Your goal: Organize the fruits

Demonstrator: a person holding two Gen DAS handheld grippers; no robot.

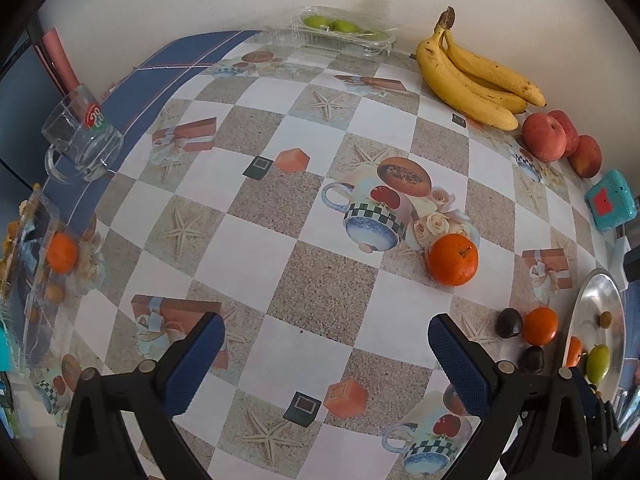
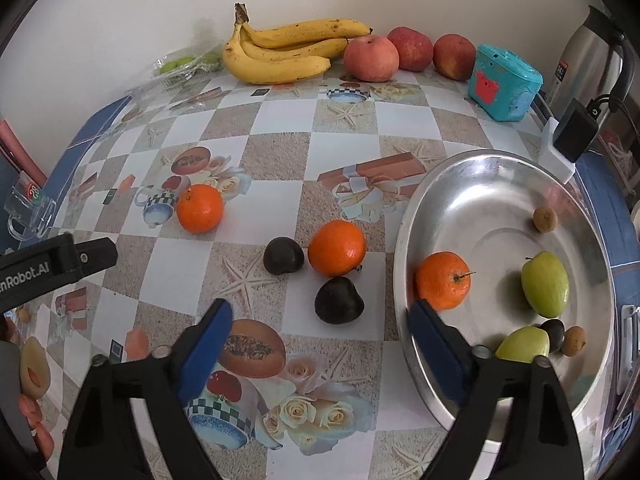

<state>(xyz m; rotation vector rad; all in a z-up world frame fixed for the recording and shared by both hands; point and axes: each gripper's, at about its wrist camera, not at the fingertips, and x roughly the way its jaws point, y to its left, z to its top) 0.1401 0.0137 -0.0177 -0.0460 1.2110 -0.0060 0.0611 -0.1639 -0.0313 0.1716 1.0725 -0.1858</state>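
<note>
Two tangerines lie loose on the patterned table: one at mid-table, one next to two dark plums. A steel bowl at the right holds a tangerine, two green fruits and small brown and dark fruits. My left gripper is open and empty above the table, short of the mid-table tangerine. My right gripper is open and empty, just behind the nearer plum.
Bananas, three red apples and a teal box line the back wall. A clear tray of green fruit sits far back. A glass mug and a clear tray with a tangerine are at the left. A kettle stands right.
</note>
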